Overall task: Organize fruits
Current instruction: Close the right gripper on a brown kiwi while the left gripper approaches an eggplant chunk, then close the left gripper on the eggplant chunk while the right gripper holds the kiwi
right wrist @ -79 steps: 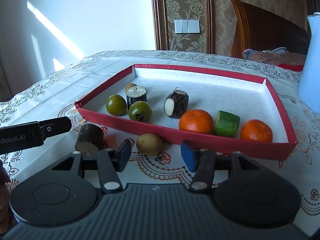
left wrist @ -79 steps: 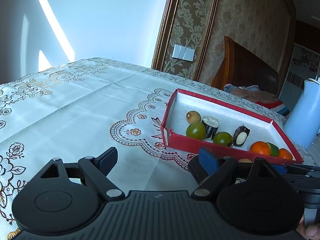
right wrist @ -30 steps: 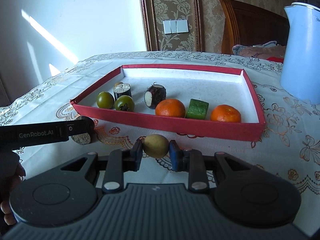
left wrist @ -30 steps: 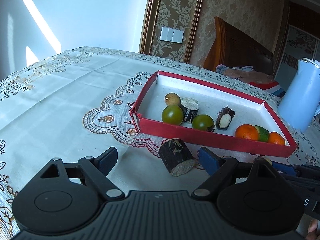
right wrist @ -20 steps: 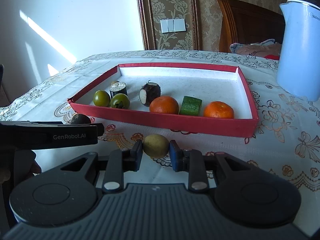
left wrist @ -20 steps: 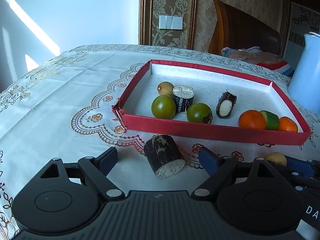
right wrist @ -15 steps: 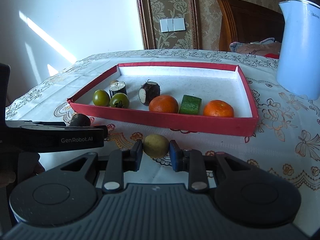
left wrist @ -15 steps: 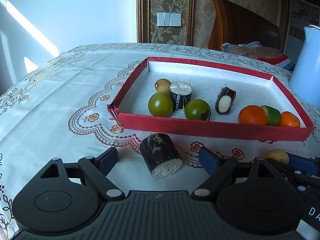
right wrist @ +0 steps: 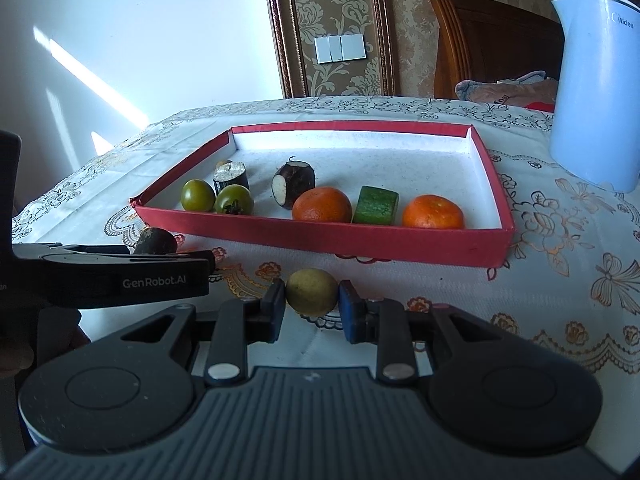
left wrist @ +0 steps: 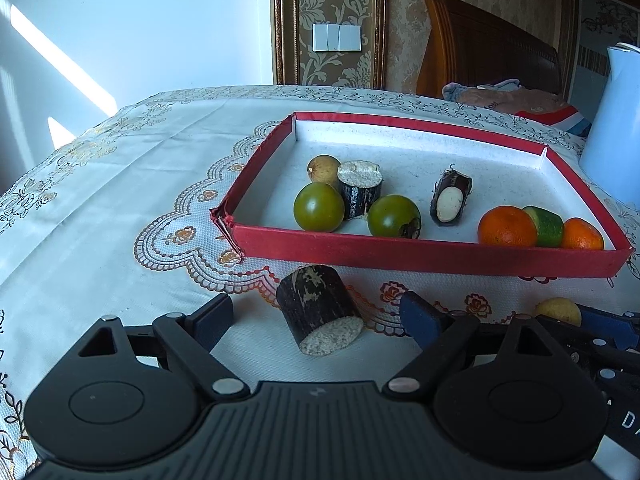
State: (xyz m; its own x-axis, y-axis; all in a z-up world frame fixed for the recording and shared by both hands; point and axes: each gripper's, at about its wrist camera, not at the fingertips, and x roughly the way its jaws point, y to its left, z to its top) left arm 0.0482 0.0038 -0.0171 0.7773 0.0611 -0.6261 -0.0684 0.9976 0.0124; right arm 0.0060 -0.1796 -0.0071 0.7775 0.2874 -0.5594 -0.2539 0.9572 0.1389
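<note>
A red tray (left wrist: 400, 254) with a white floor holds two green round fruits, a small tan fruit, a dark cut stub, a dark piece with white flesh, two oranges (right wrist: 322, 205) and a green chunk. In front of the tray, a dark cut cane piece (left wrist: 320, 312) lies on the cloth between the fingers of my left gripper (left wrist: 316, 314). Those jaws are opening and the pads stand clear of the piece. My right gripper (right wrist: 312, 300) is shut on a small yellow-green fruit (right wrist: 311, 291), low over the cloth before the tray's front wall.
A pale blue kettle (right wrist: 592, 92) stands right of the tray. The embroidered white tablecloth (left wrist: 100, 208) stretches away on the left. In the right wrist view the left gripper's side bar (right wrist: 120, 276) crosses the lower left, close beside the right gripper. A wooden headboard and a wall lie behind the table.
My right gripper has shut on the yellow-green fruit and stayed put since. My left gripper swung to face the tray, bringing the dark cane piece between its fingers.
</note>
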